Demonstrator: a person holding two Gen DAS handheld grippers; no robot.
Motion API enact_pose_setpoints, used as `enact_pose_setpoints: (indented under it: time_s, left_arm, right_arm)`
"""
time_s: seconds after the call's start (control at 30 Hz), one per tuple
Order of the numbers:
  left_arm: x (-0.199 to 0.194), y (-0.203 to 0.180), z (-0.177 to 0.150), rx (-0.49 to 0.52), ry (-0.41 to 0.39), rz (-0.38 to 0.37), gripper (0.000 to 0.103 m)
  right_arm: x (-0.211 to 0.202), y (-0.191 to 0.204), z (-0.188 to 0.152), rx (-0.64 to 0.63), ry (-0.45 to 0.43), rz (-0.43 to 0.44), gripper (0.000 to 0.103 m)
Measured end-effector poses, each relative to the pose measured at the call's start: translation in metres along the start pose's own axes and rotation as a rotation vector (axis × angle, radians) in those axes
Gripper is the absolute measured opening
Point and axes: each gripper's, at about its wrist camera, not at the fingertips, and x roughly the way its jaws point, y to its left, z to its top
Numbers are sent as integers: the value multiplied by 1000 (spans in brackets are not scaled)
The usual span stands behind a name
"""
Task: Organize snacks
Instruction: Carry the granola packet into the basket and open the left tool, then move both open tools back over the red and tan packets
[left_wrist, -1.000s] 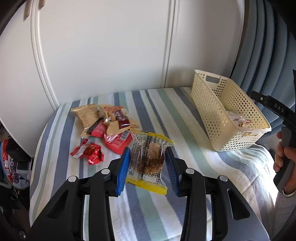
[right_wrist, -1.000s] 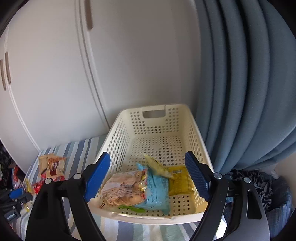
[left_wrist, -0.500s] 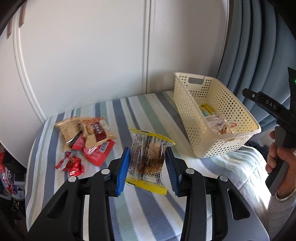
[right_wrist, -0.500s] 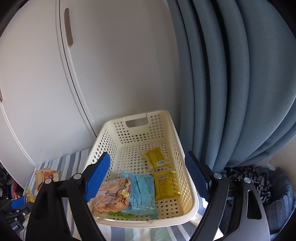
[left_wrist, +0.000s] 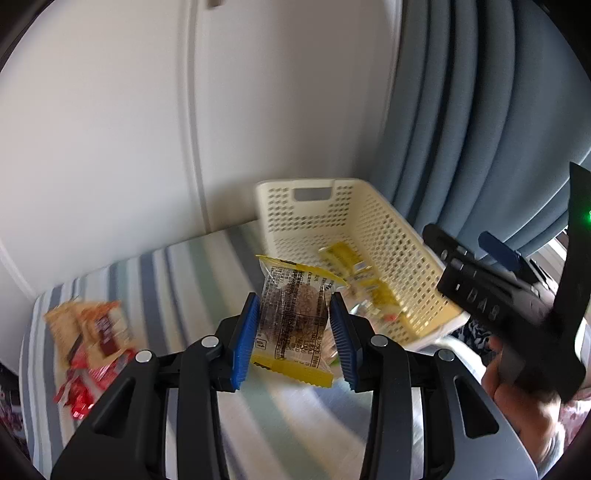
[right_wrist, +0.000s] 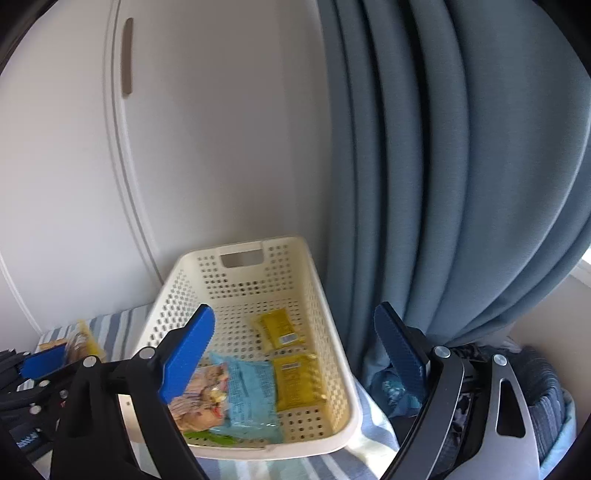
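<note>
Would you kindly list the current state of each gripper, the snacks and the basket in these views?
Left gripper: shut on the clear yellow-edged cookie packet, held in the air.
Right gripper: open, empty, above the basket.
Cream perforated plastic basket: upright, partly filled.
Two yellow packets: lying flat in the basket.
Light blue packet: lying in the basket.
Red and tan snack packets: heaped on the striped cloth.

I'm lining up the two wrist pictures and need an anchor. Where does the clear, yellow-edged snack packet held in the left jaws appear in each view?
Left wrist view: the snack packet sits centre, clamped between the blue pads of the left gripper.
Right wrist view: far left edge, partly hidden, blurred.
Shared landmark: the cream basket.
</note>
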Motion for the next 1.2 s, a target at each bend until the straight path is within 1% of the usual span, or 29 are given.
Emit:
enact_pose_setpoints:
  time_s: [0.13,0.27,0.33,0.4,0.43,0.47,0.5,0.57,0.63,0.73,0.77,0.87,0.97,1.03,1.1,1.2]
  left_arm:
    - [18,-17,9,18,6,-16,40]
    - [33,-31,10,40,18,-39,41]
    - [38,-39,13,60,2,-34,42]
    - [40,-43,16,62,-8,-26,65]
    - [39,-44,17,62,-19,-15,82]
    - [36,-45,19,60,-51,20,95]
    - [35,-45,19,60,-67,35,99]
    - [32,-43,20,57,-81,40,101]
    - [33,-42,20,58,-66,52,101]
    - [38,-41,18,72,-38,104,101]
    - [37,-39,16,72,-28,111,101]
    - [39,-29,12,28,2,138,101]
    - [44,-13,8,-44,26,113,101]
    - [39,-2,5,-95,19,101,101]
    - [33,7,3,-124,4,103,101]
    - [23,13,0,-126,-25,133,101]
  right_arm:
    - [0,-10,3,23,-8,-56,88]
    - [0,-23,5,49,-18,-113,88]
    - [1,-28,6,61,-18,-124,88]
    - [2,-32,6,75,-12,-134,88]
    - [2,-35,6,80,-10,-149,88]
    - [2,-37,6,87,-10,-159,88]
    - [2,-39,6,95,-10,-155,89]
    - [2,-41,6,99,-10,-161,89]
    - [3,-39,6,86,-9,-162,89]
    - [4,-34,5,72,-7,-153,89]
    - [4,-33,5,68,-8,-151,89]
    - [4,-33,5,66,-8,-148,89]
    - [5,-32,5,60,-1,-146,90]
    - [5,-31,5,54,1,-144,90]
    - [5,-29,4,46,1,-140,90]
    - [4,-25,3,31,1,-131,93]
